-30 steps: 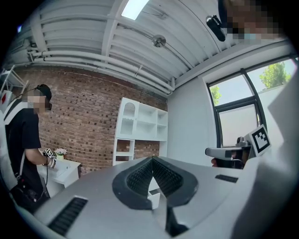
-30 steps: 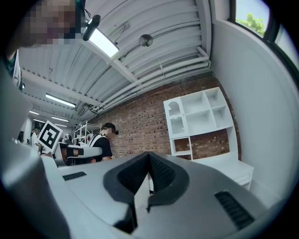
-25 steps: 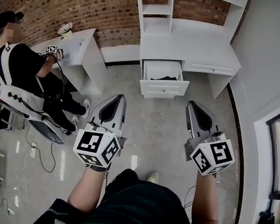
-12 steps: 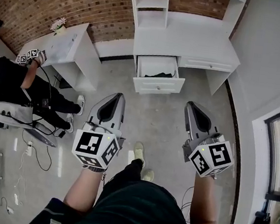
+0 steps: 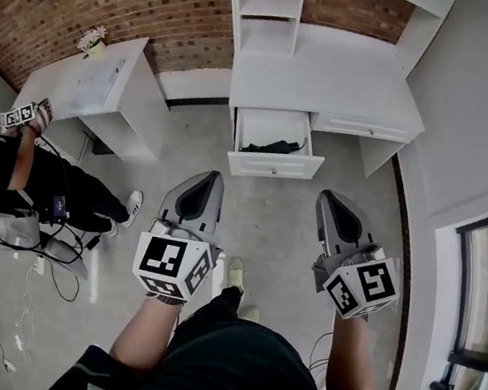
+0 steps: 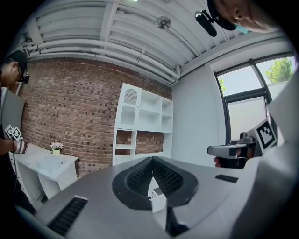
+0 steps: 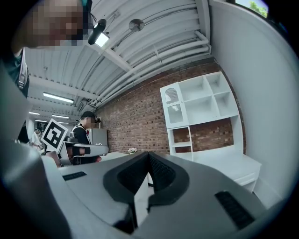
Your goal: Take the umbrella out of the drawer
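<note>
A white drawer (image 5: 275, 163) stands pulled open under the white desk (image 5: 330, 81). Inside it lies a dark folded umbrella (image 5: 273, 146), partly hidden by the drawer's front. My left gripper (image 5: 213, 177) and right gripper (image 5: 326, 196) are held side by side over the floor, well short of the drawer, both pointing towards it. In the left gripper view the left gripper (image 6: 152, 159) has its jaws closed tip to tip with nothing between them. The right gripper (image 7: 148, 154) looks the same in the right gripper view, shut and empty.
A second white desk (image 5: 106, 91) with a small flower pot (image 5: 91, 38) stands at the left against the brick wall. A seated person (image 5: 14, 177) with cables on the floor is at the far left. A window (image 5: 481, 292) lines the right wall.
Both grippers have moved forward and slightly down towards the desk. The open drawer now sits closer in the head view, and the seated person has slid to the left edge.
</note>
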A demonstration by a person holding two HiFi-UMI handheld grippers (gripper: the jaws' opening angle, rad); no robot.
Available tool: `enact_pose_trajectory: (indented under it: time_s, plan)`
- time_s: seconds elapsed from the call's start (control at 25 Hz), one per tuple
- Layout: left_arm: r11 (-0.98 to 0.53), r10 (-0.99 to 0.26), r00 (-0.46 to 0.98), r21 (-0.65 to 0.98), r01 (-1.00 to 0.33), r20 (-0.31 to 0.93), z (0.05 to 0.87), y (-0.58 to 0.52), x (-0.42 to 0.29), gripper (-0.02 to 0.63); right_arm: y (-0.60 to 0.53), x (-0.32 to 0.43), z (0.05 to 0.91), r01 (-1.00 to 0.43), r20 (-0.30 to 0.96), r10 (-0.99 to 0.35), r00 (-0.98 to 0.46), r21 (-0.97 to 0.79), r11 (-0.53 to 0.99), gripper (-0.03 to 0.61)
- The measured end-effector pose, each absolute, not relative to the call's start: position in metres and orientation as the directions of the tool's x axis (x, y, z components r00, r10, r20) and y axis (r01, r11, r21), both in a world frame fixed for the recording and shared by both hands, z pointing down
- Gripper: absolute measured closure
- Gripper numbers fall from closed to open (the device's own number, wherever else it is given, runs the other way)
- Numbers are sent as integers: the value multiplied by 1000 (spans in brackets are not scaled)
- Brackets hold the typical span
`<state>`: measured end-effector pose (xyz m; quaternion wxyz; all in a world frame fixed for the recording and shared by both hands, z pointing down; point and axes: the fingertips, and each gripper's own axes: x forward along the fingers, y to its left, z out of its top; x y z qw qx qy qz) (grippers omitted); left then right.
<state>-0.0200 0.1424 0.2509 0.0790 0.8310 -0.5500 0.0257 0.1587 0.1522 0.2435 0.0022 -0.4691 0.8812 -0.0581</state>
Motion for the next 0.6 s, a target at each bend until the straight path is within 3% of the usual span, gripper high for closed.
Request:
enact_pose_trajectory:
  time_s: [0.6]
  plan:
    - [-391,-903,402,102,-915,152,280,-5,-60,607,10,101,272,-804,119,-795,-594,-94,587,575]
